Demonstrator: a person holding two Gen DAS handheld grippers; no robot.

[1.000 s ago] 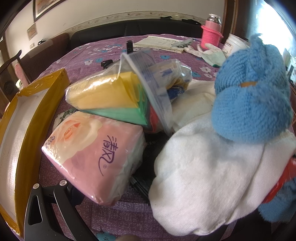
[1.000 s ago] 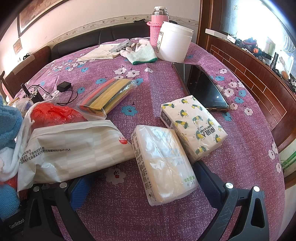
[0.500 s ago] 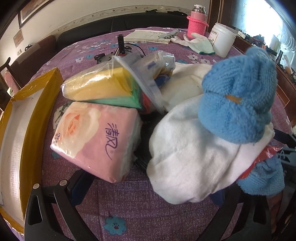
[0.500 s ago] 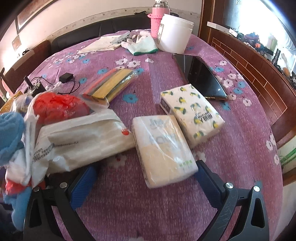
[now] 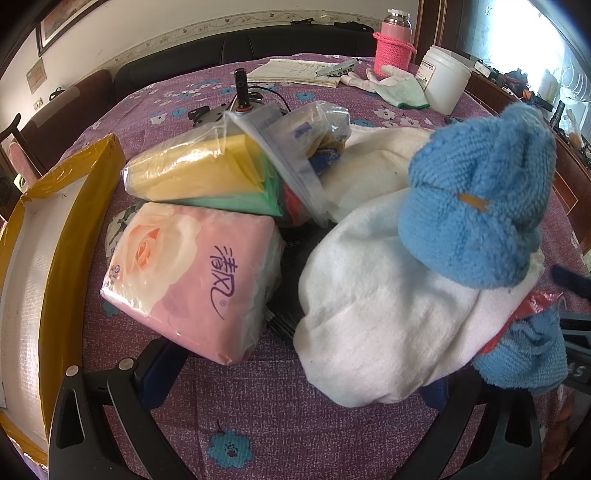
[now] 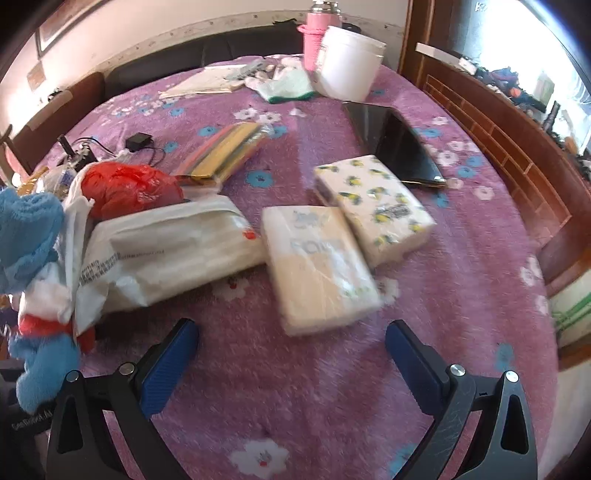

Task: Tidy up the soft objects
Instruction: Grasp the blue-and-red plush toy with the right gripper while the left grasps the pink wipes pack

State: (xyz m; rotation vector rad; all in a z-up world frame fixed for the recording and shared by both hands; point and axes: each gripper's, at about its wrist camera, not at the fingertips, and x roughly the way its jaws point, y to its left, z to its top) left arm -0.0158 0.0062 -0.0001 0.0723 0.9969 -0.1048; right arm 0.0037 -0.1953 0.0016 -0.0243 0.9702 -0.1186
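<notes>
In the left wrist view a pink rose-print tissue pack [image 5: 192,280] lies beside a heaped white towel [image 5: 376,317] topped by a blue knitted cloth [image 5: 476,210]. Behind them sit a bag of yellow and green sponges [image 5: 199,173] and a clear zip bag [image 5: 295,140]. My left gripper [image 5: 299,376] is open, just short of the pack and towel. My right gripper [image 6: 293,354] is open over bare cloth. A cream tissue pack [image 6: 317,266] lies just beyond it, with a lemon-print pack [image 6: 373,206] to the right and a long white package [image 6: 170,254] to the left.
A yellow-edged box [image 5: 74,229] runs along the left. Farther back are a red bag [image 6: 129,188], a bag of coloured strips [image 6: 225,155], a dark tablet [image 6: 399,147], a white tub [image 6: 351,70], a pink bottle [image 6: 317,33], gloves [image 6: 288,86] and a charger with its cable [image 6: 138,142].
Both grippers have drawn back from the objects. The right gripper's fingers flanked the cream tissue pack a second ago and now stand in front of it, empty.
</notes>
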